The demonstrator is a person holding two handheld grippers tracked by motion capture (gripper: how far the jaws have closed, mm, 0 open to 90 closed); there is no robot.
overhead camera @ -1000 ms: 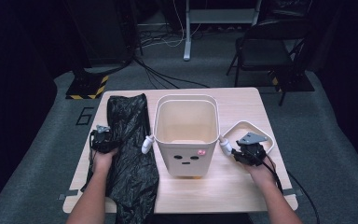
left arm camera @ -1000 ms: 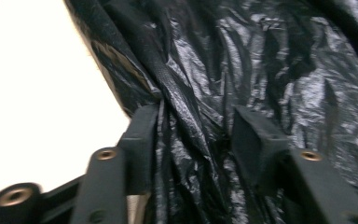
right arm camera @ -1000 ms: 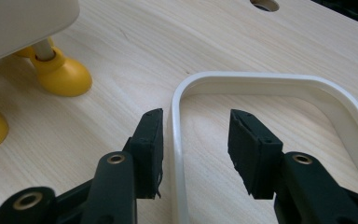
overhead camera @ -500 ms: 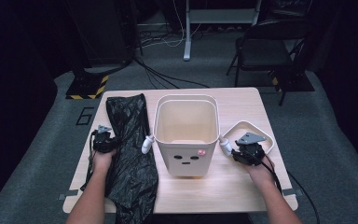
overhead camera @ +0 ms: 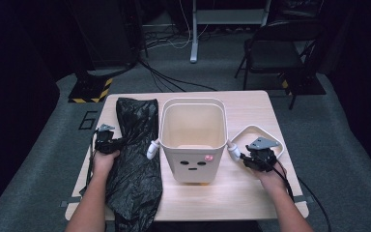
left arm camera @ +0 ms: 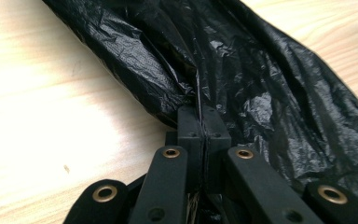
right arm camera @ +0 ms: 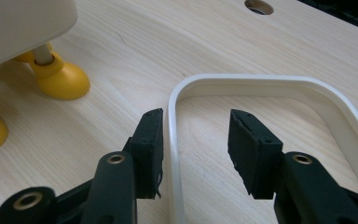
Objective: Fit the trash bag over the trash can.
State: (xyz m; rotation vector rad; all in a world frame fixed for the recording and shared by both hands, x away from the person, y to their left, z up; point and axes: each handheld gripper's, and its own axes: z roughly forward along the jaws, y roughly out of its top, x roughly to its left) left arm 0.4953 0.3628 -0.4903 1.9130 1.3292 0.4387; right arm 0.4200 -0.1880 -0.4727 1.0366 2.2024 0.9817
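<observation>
Left hand-held gripper (left arm camera: 200,135), its jaws just closed since the earlier frame, pinches a fold of the black bag (overhead camera: 137,145) lying on the surface (overhead camera: 251,111). Just right of it stands the cream bin (overhead camera: 192,140), between both hands. Right hand-held gripper (right arm camera: 196,140), unmoved, is partly open, straddling the white ring (right arm camera: 261,84).

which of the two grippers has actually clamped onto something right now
The left gripper: its jaws are pinched shut on a fold of the black plastic bag. The right gripper stands open, straddling the white ring without pressing it.
</observation>
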